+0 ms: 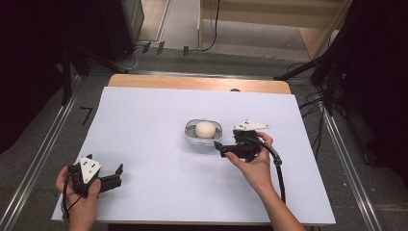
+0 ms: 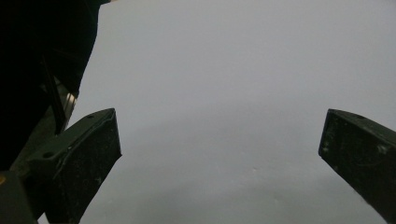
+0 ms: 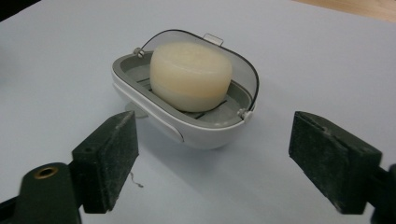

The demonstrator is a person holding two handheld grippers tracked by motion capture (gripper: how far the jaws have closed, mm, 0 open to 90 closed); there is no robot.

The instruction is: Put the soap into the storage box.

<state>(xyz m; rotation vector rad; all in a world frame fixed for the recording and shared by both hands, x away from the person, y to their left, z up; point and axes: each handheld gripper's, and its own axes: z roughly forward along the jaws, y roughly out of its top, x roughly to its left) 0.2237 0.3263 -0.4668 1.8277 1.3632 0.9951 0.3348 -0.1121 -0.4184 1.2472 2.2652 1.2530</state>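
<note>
Looking along my right tongs [image 3: 212, 161], I see the jaws spread wide with nothing between them, just short of the soap dish [image 3: 187, 119]. A cream soap bar [image 3: 191, 74] sits in it, the clear lid [image 3: 243, 74] tipped back, at the centre of the high frame on the white counter [image 1: 144, 120]. My left tongs [image 1: 111, 177] rest open and empty at lower left. I judge the bar placed; next, swinging that lid shut calls for a light nudge.
</note>
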